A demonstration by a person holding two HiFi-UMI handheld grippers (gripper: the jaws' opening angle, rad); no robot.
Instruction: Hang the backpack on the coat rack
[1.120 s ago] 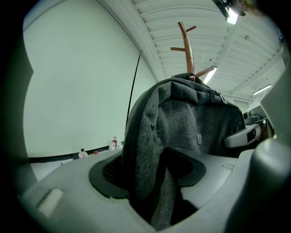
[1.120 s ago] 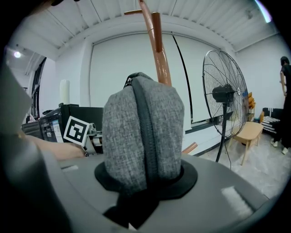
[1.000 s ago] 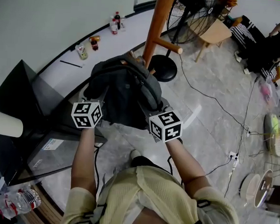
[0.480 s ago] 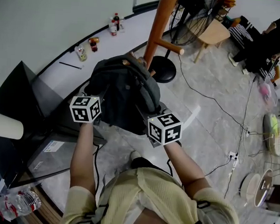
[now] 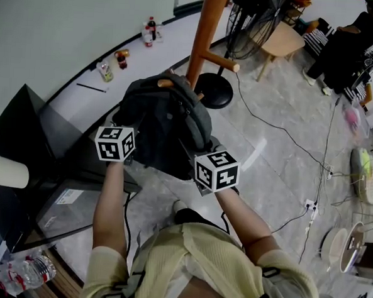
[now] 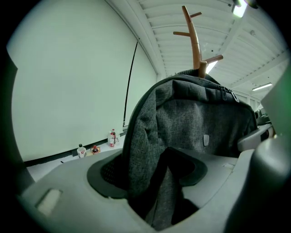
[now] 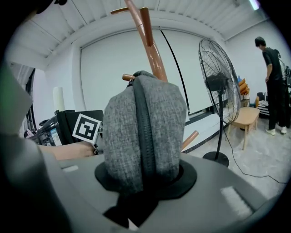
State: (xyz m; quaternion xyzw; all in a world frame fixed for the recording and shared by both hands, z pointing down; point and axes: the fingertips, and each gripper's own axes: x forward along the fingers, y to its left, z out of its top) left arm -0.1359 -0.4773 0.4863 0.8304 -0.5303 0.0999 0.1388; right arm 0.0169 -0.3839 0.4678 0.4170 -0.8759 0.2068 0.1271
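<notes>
A grey backpack (image 5: 169, 125) hangs in the air between both grippers, up against the wooden coat rack (image 5: 206, 33). A peg tip (image 5: 165, 83) shows right at the bag's top. My left gripper (image 5: 126, 126) grips the bag's left side. In the left gripper view, folded fabric (image 6: 195, 123) fills the left gripper (image 6: 159, 182), whose jaws are opening slightly, and the rack's pegs (image 6: 194, 41) rise behind. My right gripper (image 5: 202, 145) holds the right side. In the right gripper view, the zipped edge (image 7: 145, 127) is pinched in the right gripper (image 7: 141, 182), with the rack's pole (image 7: 150, 41) just beyond.
A standing fan (image 5: 257, 23) and its round base (image 5: 215, 90) are just behind the rack, with a wooden chair (image 5: 284, 41) beside them. A black cabinet (image 5: 29, 142) stands on the left. Bottles (image 5: 153, 30) line the wall. A person (image 5: 344, 48) stands far right. Cables cross the floor.
Both grippers keep their hold; the backpack has shifted only slightly against the rack. The person at the far right has walked further away.
</notes>
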